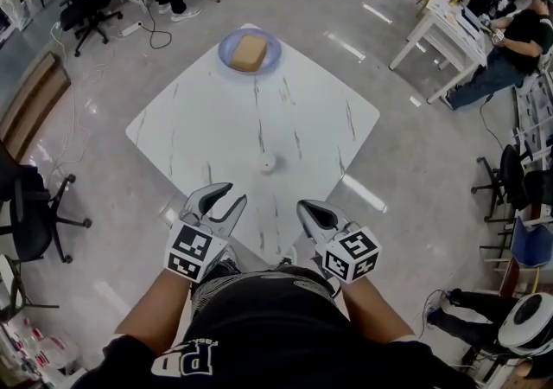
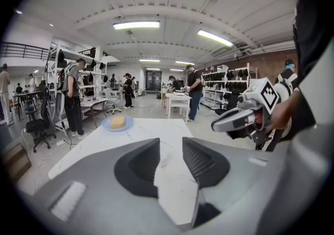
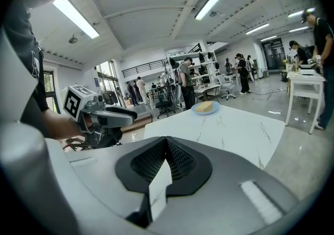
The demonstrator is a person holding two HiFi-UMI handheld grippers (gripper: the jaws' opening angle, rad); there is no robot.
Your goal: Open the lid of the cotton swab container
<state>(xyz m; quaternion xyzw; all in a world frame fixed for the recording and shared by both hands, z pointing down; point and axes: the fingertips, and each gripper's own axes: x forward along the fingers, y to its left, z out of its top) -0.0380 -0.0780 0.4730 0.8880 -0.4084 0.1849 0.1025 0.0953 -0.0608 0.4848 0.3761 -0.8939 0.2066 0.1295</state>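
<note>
The cotton swab container [image 1: 267,162] is a small white round pot that stands alone near the middle of the white marble-look table [image 1: 207,119]. Both grippers hover over the table's near corner, short of the container and not touching it. My left gripper [image 1: 233,194] is open, and between its jaws I see only bare tabletop in the left gripper view [image 2: 171,148]. My right gripper [image 1: 304,206] is shut with nothing in it, its dark pads meeting in the right gripper view [image 3: 166,142]. I cannot make the container out in either gripper view.
A blue plate [image 1: 226,48] with a tan block [image 1: 248,53] on it sits at the table's far corner. Office chairs [image 1: 34,214] stand to the left, white desks with seated people [image 1: 518,33] to the far right, and shelving and standing people lie further back.
</note>
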